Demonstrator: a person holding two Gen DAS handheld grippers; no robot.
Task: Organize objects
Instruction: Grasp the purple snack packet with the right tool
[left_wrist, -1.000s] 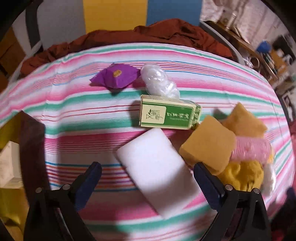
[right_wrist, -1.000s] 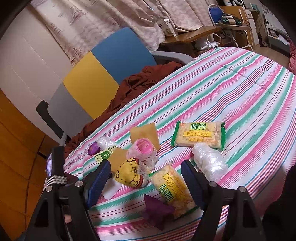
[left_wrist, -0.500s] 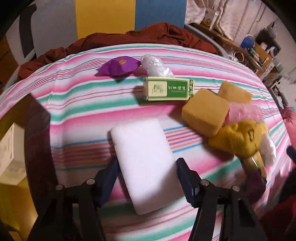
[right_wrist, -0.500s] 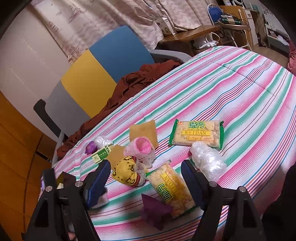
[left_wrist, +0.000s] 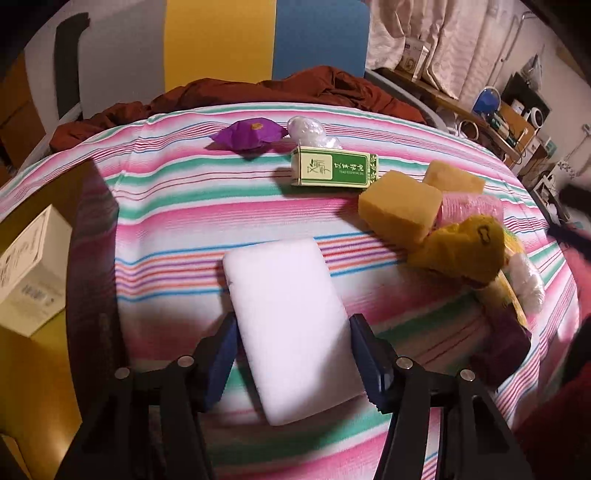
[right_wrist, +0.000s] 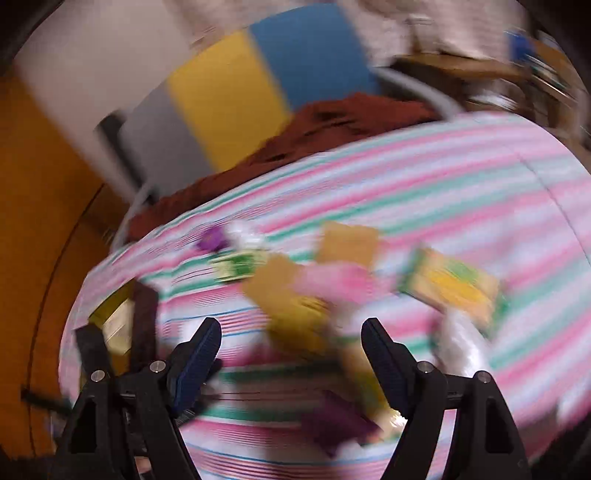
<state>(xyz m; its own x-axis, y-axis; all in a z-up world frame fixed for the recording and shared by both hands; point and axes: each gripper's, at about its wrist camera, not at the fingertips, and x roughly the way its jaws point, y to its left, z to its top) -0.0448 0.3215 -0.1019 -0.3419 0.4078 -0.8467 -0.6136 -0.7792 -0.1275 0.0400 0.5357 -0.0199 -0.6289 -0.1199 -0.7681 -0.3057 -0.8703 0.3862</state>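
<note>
Both closing left claw (left_wrist: 291, 354) pads hide white sponge (left_wrist: 288, 317) edges.

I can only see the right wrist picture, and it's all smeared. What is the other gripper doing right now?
Observer: The left gripper is closing its jaws on a white sponge, which lies between them with the pads against its long sides.
Operator: That green smudge further back, what is it?
Observer: A green box lying on its side, with pale lettering along its front.
Operator: And the purple blob behind it?
Observer: A purple wrapped packet with an orange spot on top, next to a white crinkly bundle.
</note>
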